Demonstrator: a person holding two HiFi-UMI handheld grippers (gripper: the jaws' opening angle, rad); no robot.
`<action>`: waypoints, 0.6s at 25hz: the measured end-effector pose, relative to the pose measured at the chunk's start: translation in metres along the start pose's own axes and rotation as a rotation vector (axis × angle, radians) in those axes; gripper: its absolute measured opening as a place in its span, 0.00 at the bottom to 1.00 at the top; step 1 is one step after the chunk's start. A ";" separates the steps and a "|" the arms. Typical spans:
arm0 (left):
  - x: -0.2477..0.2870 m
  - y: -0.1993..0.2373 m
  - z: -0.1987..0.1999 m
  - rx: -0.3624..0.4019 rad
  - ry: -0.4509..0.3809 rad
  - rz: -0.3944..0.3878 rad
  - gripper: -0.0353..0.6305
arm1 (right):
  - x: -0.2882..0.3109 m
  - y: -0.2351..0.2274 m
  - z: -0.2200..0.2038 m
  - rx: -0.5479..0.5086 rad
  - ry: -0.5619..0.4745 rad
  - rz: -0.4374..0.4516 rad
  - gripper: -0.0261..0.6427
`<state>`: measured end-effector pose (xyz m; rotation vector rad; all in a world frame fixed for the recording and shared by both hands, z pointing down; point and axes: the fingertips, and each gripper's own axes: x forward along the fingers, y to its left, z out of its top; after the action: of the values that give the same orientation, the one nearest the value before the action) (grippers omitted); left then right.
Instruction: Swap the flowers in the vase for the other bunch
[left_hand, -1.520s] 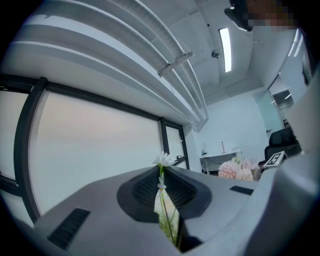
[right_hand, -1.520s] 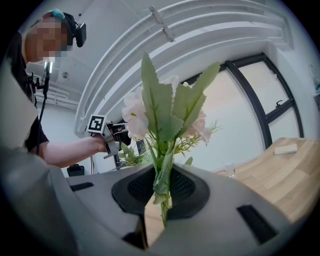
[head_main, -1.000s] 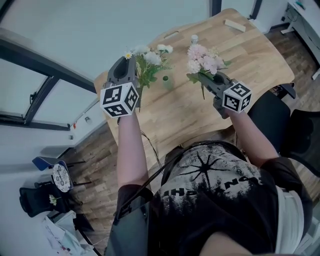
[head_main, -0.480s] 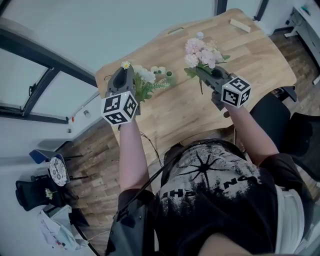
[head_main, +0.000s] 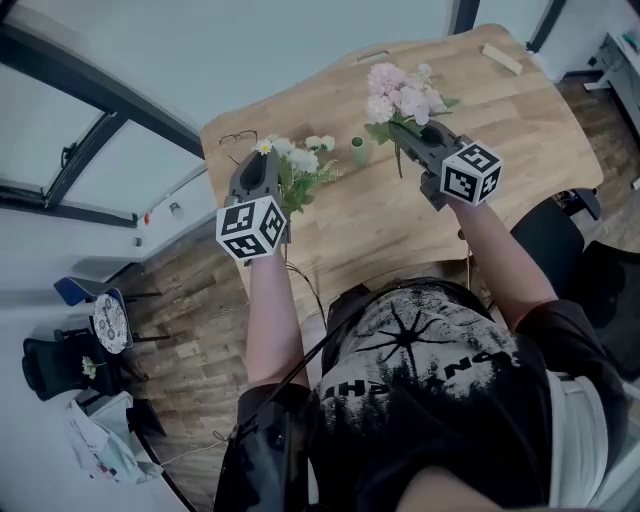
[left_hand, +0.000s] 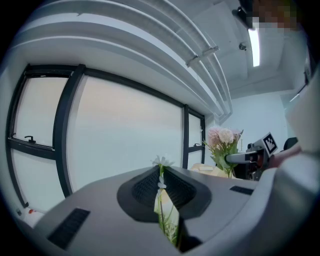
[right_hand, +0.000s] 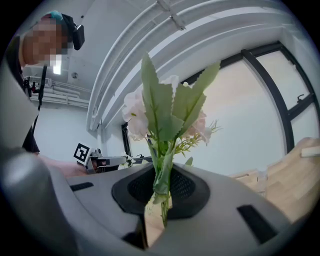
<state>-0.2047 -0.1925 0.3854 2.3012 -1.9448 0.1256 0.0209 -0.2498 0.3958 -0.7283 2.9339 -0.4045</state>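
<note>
The left gripper is clamped on the stems of a white daisy bunch with green leaves, near the light wooden table's edge. Just beyond, a small green vase stands upright. The right gripper pinches a pink flower bunch by its stems.
</note>
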 end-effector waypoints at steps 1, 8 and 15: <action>-0.001 -0.002 -0.005 -0.001 0.005 0.003 0.10 | -0.001 -0.001 0.000 -0.001 -0.002 0.004 0.11; -0.020 0.012 -0.026 -0.044 0.040 0.015 0.10 | 0.029 0.010 0.013 -0.021 -0.005 0.026 0.11; -0.024 0.030 -0.041 -0.067 0.073 0.017 0.10 | 0.066 0.010 0.018 -0.031 -0.001 0.039 0.11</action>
<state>-0.2376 -0.1681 0.4240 2.2068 -1.9032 0.1417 -0.0392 -0.2769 0.3741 -0.6730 2.9547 -0.3562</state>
